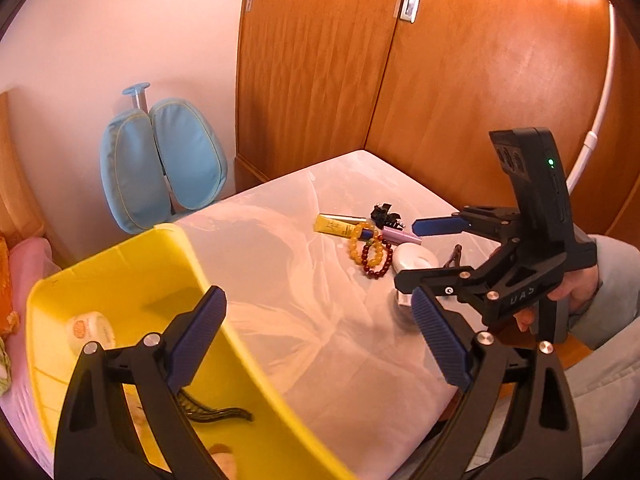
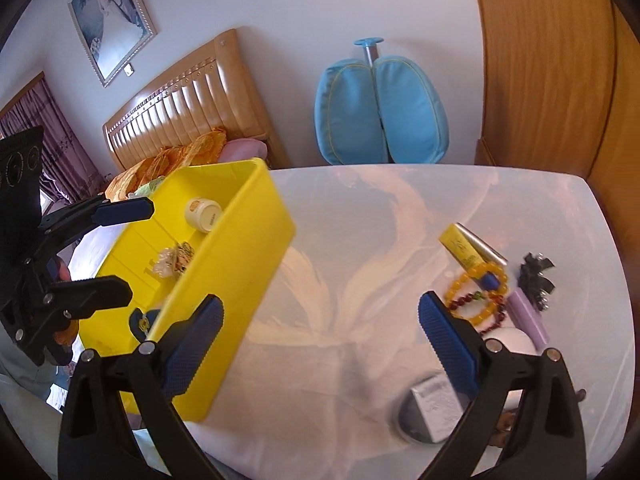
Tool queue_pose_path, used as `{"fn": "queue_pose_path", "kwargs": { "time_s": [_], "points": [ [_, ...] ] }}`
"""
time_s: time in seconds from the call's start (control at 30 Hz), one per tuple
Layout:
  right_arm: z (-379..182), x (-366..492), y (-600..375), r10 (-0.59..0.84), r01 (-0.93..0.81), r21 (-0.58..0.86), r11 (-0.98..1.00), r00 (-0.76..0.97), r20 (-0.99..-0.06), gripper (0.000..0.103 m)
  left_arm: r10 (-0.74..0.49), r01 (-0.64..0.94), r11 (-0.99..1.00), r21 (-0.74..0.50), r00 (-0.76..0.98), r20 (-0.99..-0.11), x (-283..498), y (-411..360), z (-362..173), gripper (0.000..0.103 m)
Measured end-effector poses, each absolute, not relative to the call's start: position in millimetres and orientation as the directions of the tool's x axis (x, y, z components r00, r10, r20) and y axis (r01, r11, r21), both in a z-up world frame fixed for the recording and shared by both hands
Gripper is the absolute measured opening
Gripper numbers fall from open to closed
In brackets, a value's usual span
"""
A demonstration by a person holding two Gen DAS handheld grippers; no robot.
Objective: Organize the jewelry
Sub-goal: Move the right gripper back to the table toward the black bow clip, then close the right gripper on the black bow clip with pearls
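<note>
White table (image 2: 360,240), yellow bin (image 2: 240,248), bead bracelets (image 2: 480,296), both hand-held grippers (image 1: 316,340) (image 2: 320,344) agape, empty.

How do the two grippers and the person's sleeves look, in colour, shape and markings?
Both the left gripper and the right gripper are black frames with silver rivets and ribbed blue pads. The right gripper's body carries pale lettering and a green light. The sleeve is light grey.

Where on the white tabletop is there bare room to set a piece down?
The bare patch lies between the yellow bin and the bead bracelets. It is crowded at the right: yellow tube, purple tube, black clip and white case.
</note>
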State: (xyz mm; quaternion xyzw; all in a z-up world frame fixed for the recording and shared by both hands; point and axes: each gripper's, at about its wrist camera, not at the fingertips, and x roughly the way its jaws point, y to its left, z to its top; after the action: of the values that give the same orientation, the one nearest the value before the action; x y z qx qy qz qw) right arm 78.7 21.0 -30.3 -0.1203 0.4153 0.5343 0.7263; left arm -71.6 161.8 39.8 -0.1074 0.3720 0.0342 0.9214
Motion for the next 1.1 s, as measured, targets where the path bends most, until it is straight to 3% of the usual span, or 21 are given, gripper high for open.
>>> {"fn": "queue_pose_path", "kwargs": {
  "time_s": [0.37, 0.7, 0.9, 0.93, 0.97, 1.0, 1.03, 1.1],
  "points": [
    [-62, 183, -26, 0.63, -0.838, 0.255, 0.483, 0.13, -0.766, 0.099, 0.001, -0.2, 0.966, -0.165, 0.639, -0.769, 24, 102, 4, 0.091],
    [-116, 249, -2, 0.476, -0.734, 0.167, 0.659, 0.235, -0.848, 0.099, -0.012, -0.2, 0.968, -0.154, 0.574, -0.819, 89, 139, -31, 0.091],
    [-129, 251, 17, 0.441, -0.763, 0.106, 0.638, 0.249, -0.863, 0.098, -0.054, -0.142, 0.978, -0.152, 0.532, -0.845, 107, 138, -48, 0.091],
    [-131, 250, 19, 0.429, -0.768, 0.083, 0.635, 0.261, -0.864, 0.094, -0.061, -0.138, 0.978, -0.157, 0.531, -0.845, 108, 138, -49, 0.091],
    [-134, 249, 22, 0.413, -0.771, 0.062, 0.634, 0.27, -0.87, 0.073, -0.067, -0.136, 0.977, -0.162, 0.53, -0.845, 109, 139, -50, 0.091],
    [-138, 249, 25, 0.388, -0.769, 0.038, 0.639, 0.278, -0.879, 0.062, -0.069, -0.136, 0.977, -0.164, 0.529, -0.846, 110, 139, -50, 0.091],
    [-142, 251, 27, 0.367, -0.765, 0.023, 0.643, 0.282, -0.887, 0.056, -0.07, -0.136, 0.977, -0.165, 0.527, -0.847, 110, 140, -50, 0.091],
    [-147, 250, 26, 0.364, -0.766, 0.025, 0.642, 0.276, -0.889, 0.054, -0.073, -0.139, 0.976, -0.17, 0.525, -0.848, 111, 141, -50, 0.091]
  ]
}}
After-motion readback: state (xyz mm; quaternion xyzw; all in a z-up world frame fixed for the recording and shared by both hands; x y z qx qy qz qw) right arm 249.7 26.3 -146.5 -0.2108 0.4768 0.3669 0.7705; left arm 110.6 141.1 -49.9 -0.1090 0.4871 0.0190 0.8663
